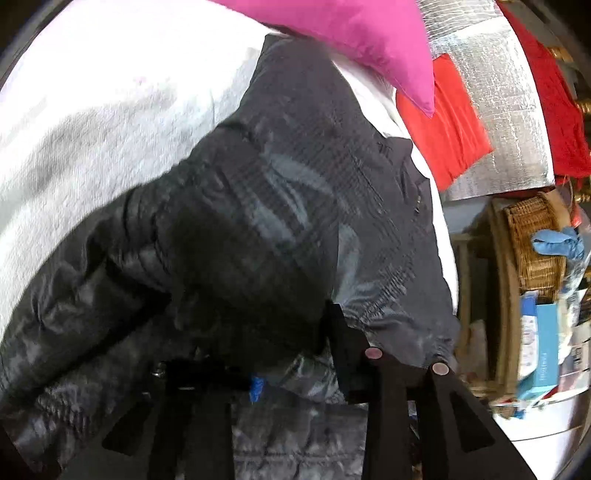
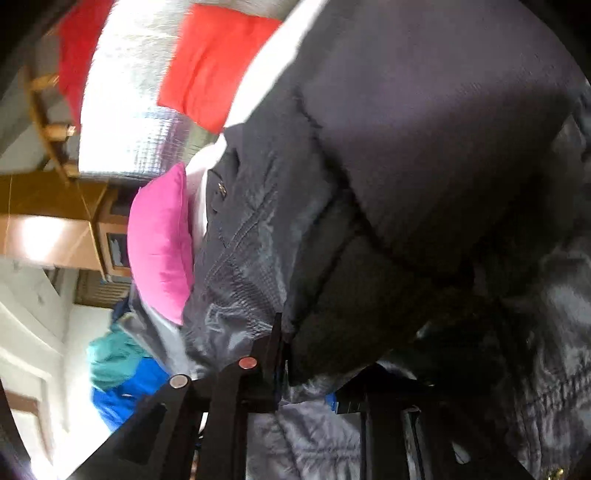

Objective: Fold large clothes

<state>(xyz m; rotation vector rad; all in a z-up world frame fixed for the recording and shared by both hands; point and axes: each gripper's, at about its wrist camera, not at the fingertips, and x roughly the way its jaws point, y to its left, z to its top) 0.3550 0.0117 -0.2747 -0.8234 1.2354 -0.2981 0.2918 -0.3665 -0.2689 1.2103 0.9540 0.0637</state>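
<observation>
White bed (image 1: 92, 110) w/ dark jacket (image 1: 295, 184) spread just below pink pillow (image 1: 351, 40). Left gripper (image 1: 288, 373) and right gripper (image 2: 306, 373): fingers pinched on jacket fabric, prob. to lift a fold.

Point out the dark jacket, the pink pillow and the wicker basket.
dark jacket (image 1: 280, 206): left wrist view, on its quilted middle.
pink pillow (image 1: 354, 33): left wrist view, on its broad face.
wicker basket (image 1: 532, 236): left wrist view, on its woven side.

Both grippers have matte black angular fingers (image 1: 343, 354) with round copper-coloured bolt heads (blue tape inside).
</observation>
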